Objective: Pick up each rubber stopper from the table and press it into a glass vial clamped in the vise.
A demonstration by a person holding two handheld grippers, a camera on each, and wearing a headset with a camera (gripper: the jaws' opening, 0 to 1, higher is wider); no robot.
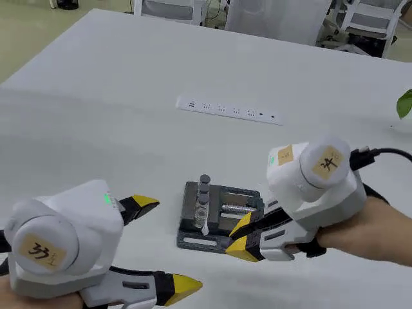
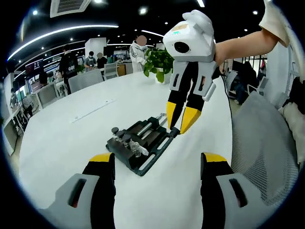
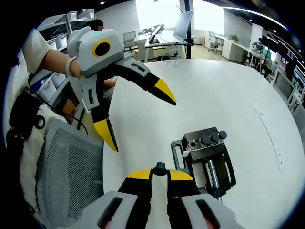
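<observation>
A black vise (image 1: pixel 222 217) sits on the white table and clamps a row of glass vials (image 1: pixel 203 203); the far ones carry dark rubber stoppers (image 1: pixel 205 180). My right gripper (image 1: pixel 239 238) hovers at the vise's near right corner, shut on a small dark rubber stopper (image 3: pixel 159 166) that shows between its yellow tips. My left gripper (image 1: pixel 166 243) is open and holds nothing, just left of the vise. In the left gripper view the vise (image 2: pixel 143 143) lies ahead between my open jaws, with the right gripper (image 2: pixel 181 121) above its right end. The right gripper view shows the vise (image 3: pixel 209 157) and the open left gripper (image 3: pixel 138 117).
A white power strip (image 1: pixel 228 109) lies on the table beyond the vise. Office chairs (image 1: pixel 273 16) line the far edge. A potted plant (image 2: pixel 159 59) stands at the table's end, with people behind it. A mesh chair (image 3: pixel 71 176) is close by my side.
</observation>
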